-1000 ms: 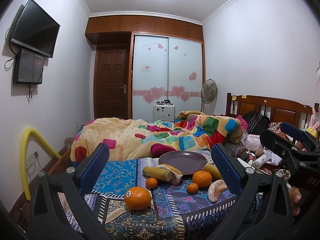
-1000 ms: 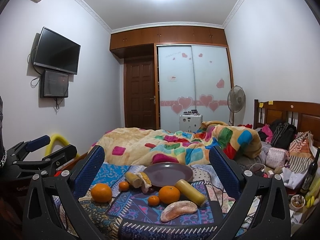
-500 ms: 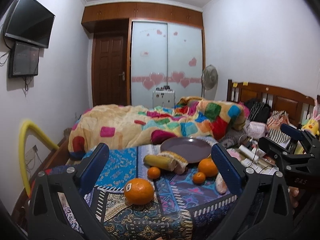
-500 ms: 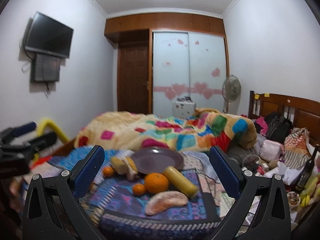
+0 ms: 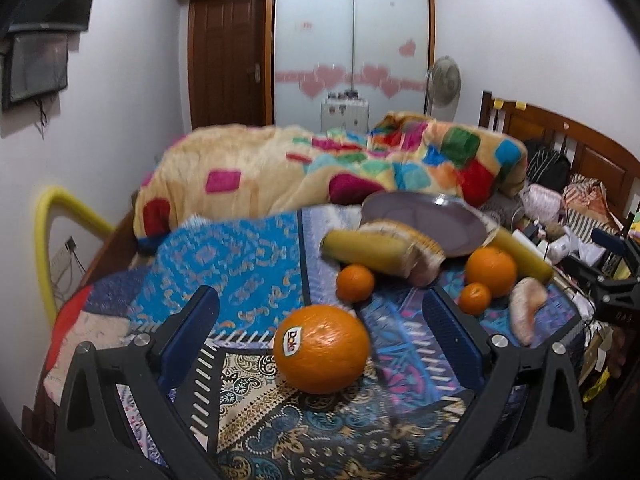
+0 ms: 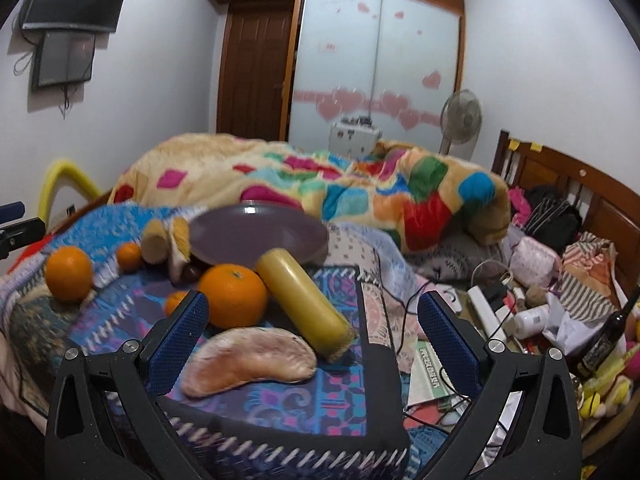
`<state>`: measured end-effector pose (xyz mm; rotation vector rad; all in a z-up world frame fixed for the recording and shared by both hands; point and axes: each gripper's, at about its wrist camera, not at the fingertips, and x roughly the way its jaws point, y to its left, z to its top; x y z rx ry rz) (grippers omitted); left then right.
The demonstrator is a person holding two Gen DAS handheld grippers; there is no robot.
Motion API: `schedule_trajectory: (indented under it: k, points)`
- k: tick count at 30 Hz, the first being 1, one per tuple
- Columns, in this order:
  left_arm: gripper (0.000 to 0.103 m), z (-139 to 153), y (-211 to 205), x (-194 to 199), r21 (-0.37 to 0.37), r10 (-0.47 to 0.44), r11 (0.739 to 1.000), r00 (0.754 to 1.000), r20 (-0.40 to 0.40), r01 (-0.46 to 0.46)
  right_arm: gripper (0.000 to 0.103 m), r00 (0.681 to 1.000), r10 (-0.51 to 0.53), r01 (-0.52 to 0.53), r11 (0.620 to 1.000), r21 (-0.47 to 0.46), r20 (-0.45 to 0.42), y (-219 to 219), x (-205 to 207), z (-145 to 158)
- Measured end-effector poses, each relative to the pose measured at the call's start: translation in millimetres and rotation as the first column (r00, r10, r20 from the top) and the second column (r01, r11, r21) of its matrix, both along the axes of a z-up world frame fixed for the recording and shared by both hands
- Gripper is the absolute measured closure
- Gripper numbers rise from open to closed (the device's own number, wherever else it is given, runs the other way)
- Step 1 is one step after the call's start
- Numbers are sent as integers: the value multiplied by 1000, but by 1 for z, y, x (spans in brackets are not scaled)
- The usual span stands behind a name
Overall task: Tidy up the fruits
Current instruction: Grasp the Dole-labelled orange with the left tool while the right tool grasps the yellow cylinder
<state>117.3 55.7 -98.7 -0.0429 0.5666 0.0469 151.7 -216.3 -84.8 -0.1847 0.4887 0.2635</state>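
Fruit lies on a patterned cloth [image 5: 248, 260] on the bed. My left gripper [image 5: 320, 320] is open, with a large Dole-stickered orange [image 5: 321, 349] between its fingers, untouched. Behind it lie a small orange [image 5: 355, 282], a yellow banana-like fruit [image 5: 366, 250], a purple plate [image 5: 424, 222], another large orange [image 5: 491, 272] and a tiny orange [image 5: 475, 298]. My right gripper [image 6: 312, 320] is open above a pale pomelo wedge [image 6: 250, 360], beside a yellow cylinder-shaped fruit [image 6: 304, 304] and an orange [image 6: 233, 294]. The purple plate [image 6: 256, 236] lies behind them.
A colourful blanket [image 5: 320, 168] is heaped behind the cloth. Clutter of bags, bottles and cables [image 6: 540, 300] covers the bed's right side by the wooden headboard [image 6: 580, 188]. A yellow tube [image 5: 48, 240] stands at the left wall. The right gripper shows in the left wrist view [image 5: 612, 280].
Both grippers have dropped and moved forward toward the fruit. The Dole orange now sits between the left fingers, and the pomelo wedge lies between the right fingers.
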Motion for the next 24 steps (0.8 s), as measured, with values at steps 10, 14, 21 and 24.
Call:
schedule_trajectory:
  k: [10,14,21,24]
  points:
    - [0,-33,6,34,6,-23,1000,992,-123,24,14,983,74,-80,996,-29,-165,-2,53,-22]
    - [12,-40,6,43,-8,-48,999,984,-173,48,25,968,129,-144,988,-52,-217,4,66,-28]
    - [15,-50,1,51,-1,-79,997,975,-209,80,43,942,188,-212,976,-55,-278,14,78,-36]
    - [22,-55,-3,53,7,-88,996,970,-227,92,55,925,213,-232,972,-24,-315,14,83,-42]
